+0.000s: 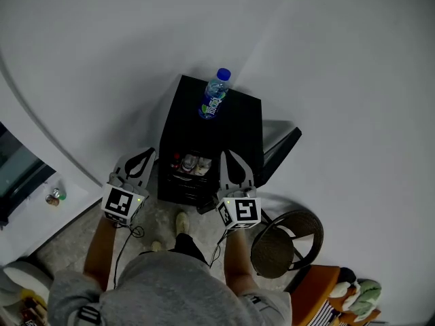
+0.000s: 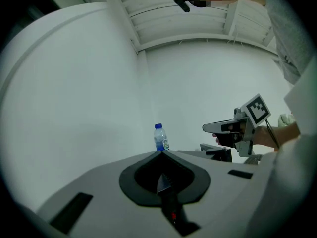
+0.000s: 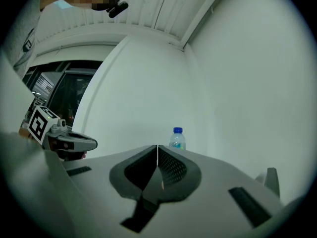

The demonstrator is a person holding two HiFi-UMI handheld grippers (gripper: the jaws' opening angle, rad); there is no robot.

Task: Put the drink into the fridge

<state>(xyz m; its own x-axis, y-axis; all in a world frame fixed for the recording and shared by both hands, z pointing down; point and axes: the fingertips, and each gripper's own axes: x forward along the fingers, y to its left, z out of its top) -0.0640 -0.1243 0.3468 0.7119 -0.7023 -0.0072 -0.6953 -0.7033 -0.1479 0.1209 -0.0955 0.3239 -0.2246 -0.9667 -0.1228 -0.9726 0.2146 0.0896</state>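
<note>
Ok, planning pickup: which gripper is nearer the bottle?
Right. The right gripper hangs at the fridge's front, nearly in line with the bottle; the left gripper sits beyond the fridge's left edge.

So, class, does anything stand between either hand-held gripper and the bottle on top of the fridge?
Nothing visible does. The bottle stands alone on the fridge. The left hand-held gripper and right hand-held gripper, both shut and empty, face it across open air.
</note>
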